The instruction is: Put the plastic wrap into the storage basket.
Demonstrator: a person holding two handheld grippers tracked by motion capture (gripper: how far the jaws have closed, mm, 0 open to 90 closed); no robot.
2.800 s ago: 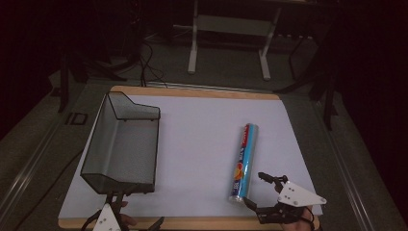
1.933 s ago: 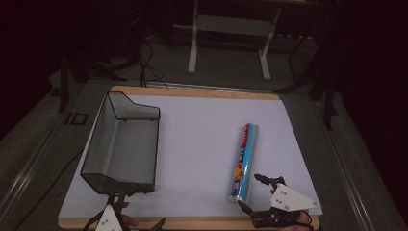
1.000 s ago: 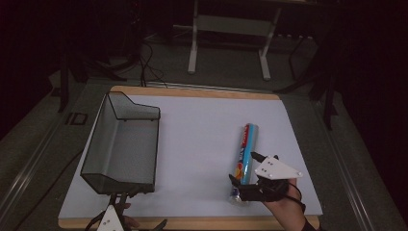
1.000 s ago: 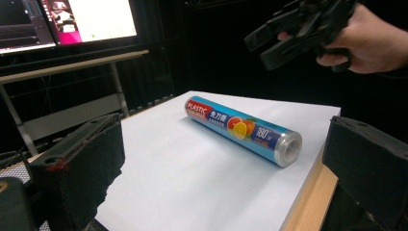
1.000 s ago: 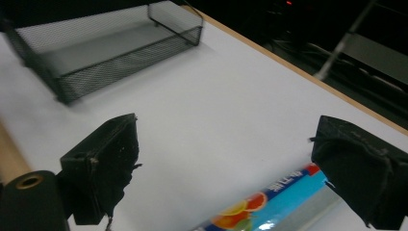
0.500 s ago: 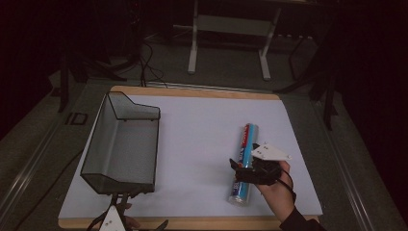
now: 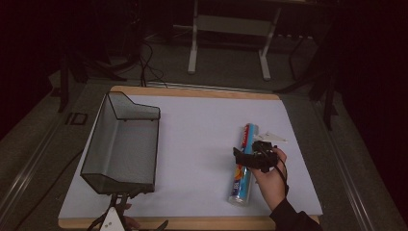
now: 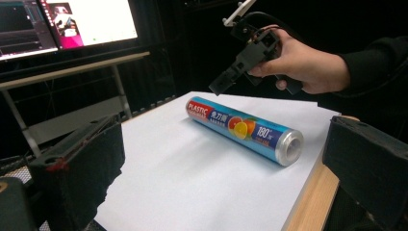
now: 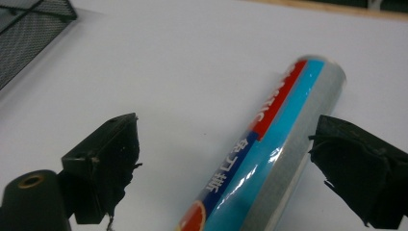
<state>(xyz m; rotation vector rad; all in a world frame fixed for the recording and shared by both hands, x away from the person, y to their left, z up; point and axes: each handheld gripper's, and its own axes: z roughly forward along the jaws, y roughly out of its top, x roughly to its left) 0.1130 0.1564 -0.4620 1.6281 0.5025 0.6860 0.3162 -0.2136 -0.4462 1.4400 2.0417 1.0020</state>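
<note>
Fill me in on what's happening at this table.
A person is working with a hand-held claw in each hand. The right claw is open over the plastic wrap roll, which lies flat on the white sheet; its jaws sit either side of the roll without gripping it. The left claw waits open at the near edge, by the empty wire mesh basket.

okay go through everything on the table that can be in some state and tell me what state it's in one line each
Blue cylindrical plastic wrap roll: lying on its side on the white sheet, not gripped.
Black wire mesh basket: upright at the left, nothing inside.
Right claw: open, jaws either side of the roll, just above it.
Left claw: open, low at the table's near edge, holding nothing.
</note>
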